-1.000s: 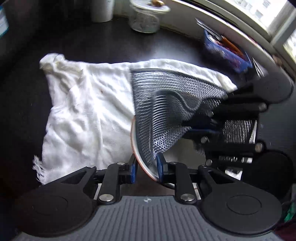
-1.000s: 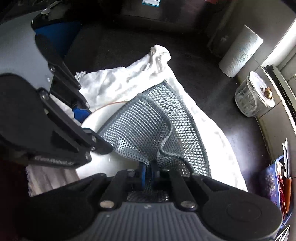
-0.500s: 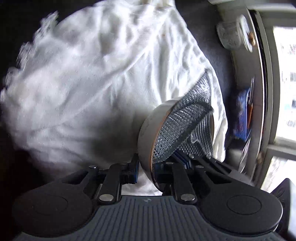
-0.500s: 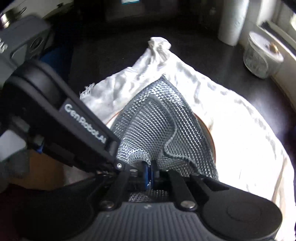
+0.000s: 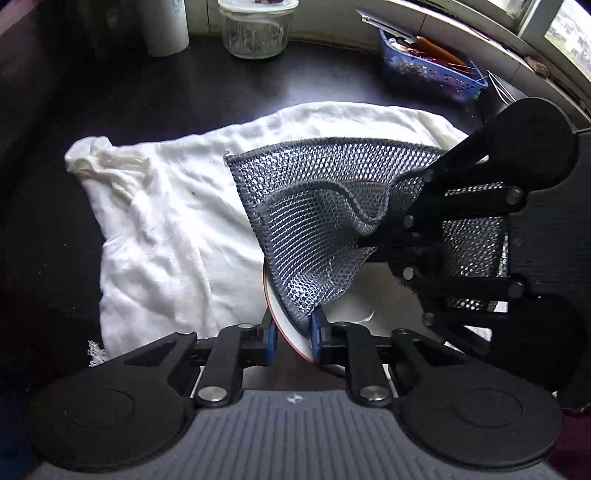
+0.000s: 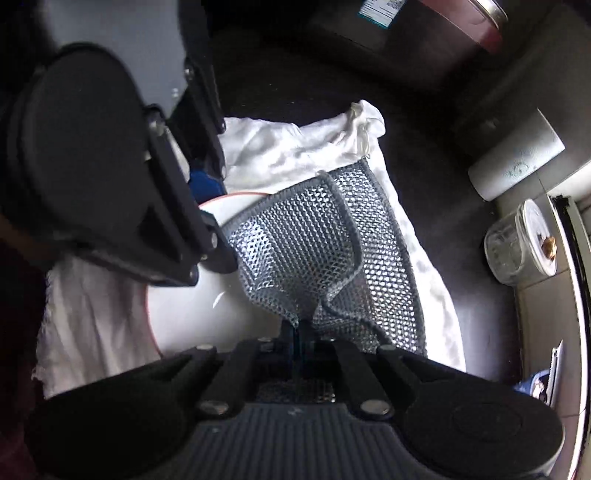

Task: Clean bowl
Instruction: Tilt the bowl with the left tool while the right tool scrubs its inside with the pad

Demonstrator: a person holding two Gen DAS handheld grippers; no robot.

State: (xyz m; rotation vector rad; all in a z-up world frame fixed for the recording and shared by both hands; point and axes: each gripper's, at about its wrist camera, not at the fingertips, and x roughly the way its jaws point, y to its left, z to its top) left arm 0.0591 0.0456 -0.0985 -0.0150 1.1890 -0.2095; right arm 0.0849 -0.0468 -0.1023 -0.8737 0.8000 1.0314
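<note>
Bowl pinched, mesh cloth draped inside

My left hand-held gripper (image 5: 290, 334) clamps the bowl (image 5: 354, 295) rim at lower centre; my right hand-held gripper (image 6: 300, 338) grips the mesh cloth (image 6: 317, 251), apparently touching the bowl, above the white towel (image 5: 166, 229).

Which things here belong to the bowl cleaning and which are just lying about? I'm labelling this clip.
In use:
bowl, rim clamped by the left gripper
grey mesh cloth, pinched by the right gripper
white towel beneath

Lying about:
glass jar
paper roll
blue basket of utensils
</note>
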